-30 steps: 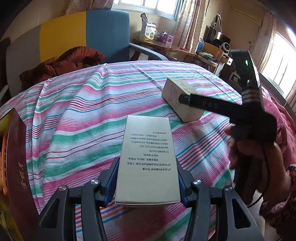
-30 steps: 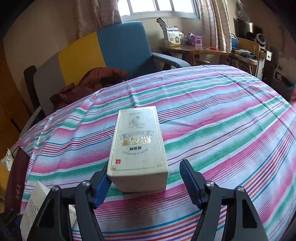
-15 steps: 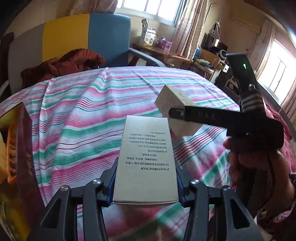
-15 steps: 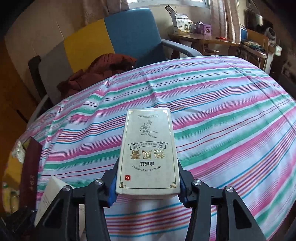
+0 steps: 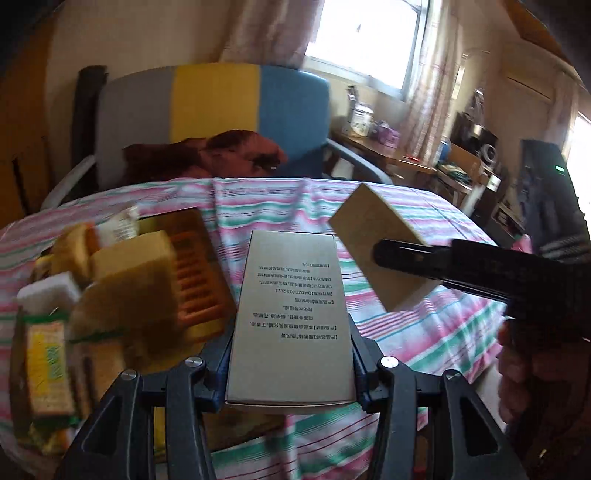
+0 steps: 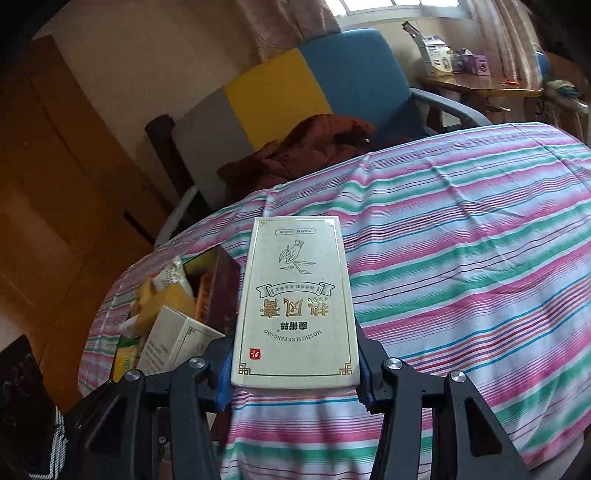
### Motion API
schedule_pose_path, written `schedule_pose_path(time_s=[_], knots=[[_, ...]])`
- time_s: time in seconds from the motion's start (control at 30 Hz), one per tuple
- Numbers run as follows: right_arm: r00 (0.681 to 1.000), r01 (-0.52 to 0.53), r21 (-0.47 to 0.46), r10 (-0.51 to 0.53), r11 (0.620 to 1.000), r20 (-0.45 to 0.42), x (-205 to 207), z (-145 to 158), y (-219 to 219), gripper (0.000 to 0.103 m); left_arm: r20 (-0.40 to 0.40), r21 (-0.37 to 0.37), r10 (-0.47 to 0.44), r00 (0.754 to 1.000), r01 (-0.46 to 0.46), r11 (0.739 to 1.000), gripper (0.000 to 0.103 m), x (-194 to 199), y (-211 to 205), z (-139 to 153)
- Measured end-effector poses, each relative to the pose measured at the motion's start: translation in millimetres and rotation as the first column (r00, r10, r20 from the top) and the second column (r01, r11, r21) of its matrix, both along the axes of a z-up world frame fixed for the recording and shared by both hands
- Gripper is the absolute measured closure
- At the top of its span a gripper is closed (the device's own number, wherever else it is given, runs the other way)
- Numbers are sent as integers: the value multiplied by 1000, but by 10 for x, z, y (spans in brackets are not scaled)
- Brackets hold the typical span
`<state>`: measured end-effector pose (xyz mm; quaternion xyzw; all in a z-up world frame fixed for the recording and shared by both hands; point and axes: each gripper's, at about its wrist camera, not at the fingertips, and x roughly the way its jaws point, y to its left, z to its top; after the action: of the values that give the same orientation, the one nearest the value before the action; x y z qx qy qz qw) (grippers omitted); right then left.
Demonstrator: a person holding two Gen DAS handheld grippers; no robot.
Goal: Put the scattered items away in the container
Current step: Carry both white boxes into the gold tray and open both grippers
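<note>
left tongs [image 5: 291, 365] clamped on silver printed carton [image 5: 291, 314]; right tongs [image 6: 295, 373] clamped on cream gold-lettered carton [image 6: 295, 306], above striped bedsheet [image 6: 461, 258].

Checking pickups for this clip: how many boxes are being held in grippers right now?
2. A silver box is clamped in the left gripper; a cream box is clamped in the right gripper. Both are off the striped cloth.

A lived-in home bedroom, this: a bed [image 6: 461, 258] under a pink, green and white striped sheet, an armchair [image 6: 332, 85] in grey, yellow and blue with a maroon garment [image 6: 314, 147] heaped on its seat, curtains [image 5: 266, 33] at a sunlit window [image 5: 362, 37], and a cluttered wooden side table [image 6: 480, 85] along the wall.
</note>
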<state>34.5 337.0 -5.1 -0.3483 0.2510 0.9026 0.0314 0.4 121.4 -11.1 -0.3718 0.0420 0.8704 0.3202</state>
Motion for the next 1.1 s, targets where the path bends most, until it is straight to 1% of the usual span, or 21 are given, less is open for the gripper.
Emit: schedule_pose_path(time_s=[0.17, 0.27, 0.3, 0.37, 0.43, 0.57, 0.7, 0.8, 0.9, 1.0, 1.1], knots=[[994, -109, -13, 109, 994, 1, -99, 31, -476, 52, 46, -37, 116, 992, -115, 993, 52, -194, -341, -230], [986, -163, -15, 163, 987, 22, -172, -13, -732, 52, 92, -52, 163, 982, -159, 986, 52, -289, -476, -360], [984, -178, -18, 178, 984, 28, -204, -33, -789, 52, 116, -47, 176, 978, -172, 984, 52, -322, -513, -396], [979, -198, -18, 198, 980, 44, -251, -69, -914, 52, 167, -6, 178, 970, -180, 984, 51, -351, -585, -443], [976, -210, -13, 210, 978, 53, -268, -87, -968, 52, 183, 22, 175, 968, -182, 983, 44, -348, -614, -449], [973, -219, 2, 218, 976, 75, -311, -116, -1040, 52, 160, 53, 172, 972, -183, 982, 40, -271, -658, -387], [972, -208, 24, 204, 978, 118, -353, -167, -1058, 51, 110, 41, 190, 976, -195, 980, 40, -172, -717, -302], [969, -211, 44, 203, 977, 139, -393, -191, -1128, 51, 65, -14, 185, 981, -185, 983, 40, -159, -687, -320], [967, -217, 79, 203, 973, 154, -457, -214, -1214, 51, 64, -78, 168, 984, -163, 984, 41, -198, -619, -388], [971, -207, 96, 192, 974, 143, -425, -147, -1223, 51, 64, -86, 152, 986, -146, 986, 41, -241, -561, -392], [977, -186, 130, 170, 974, 127, -361, -35, -1199, 51, 36, -120, 152, 988, -147, 982, 41, -293, -476, -376]])
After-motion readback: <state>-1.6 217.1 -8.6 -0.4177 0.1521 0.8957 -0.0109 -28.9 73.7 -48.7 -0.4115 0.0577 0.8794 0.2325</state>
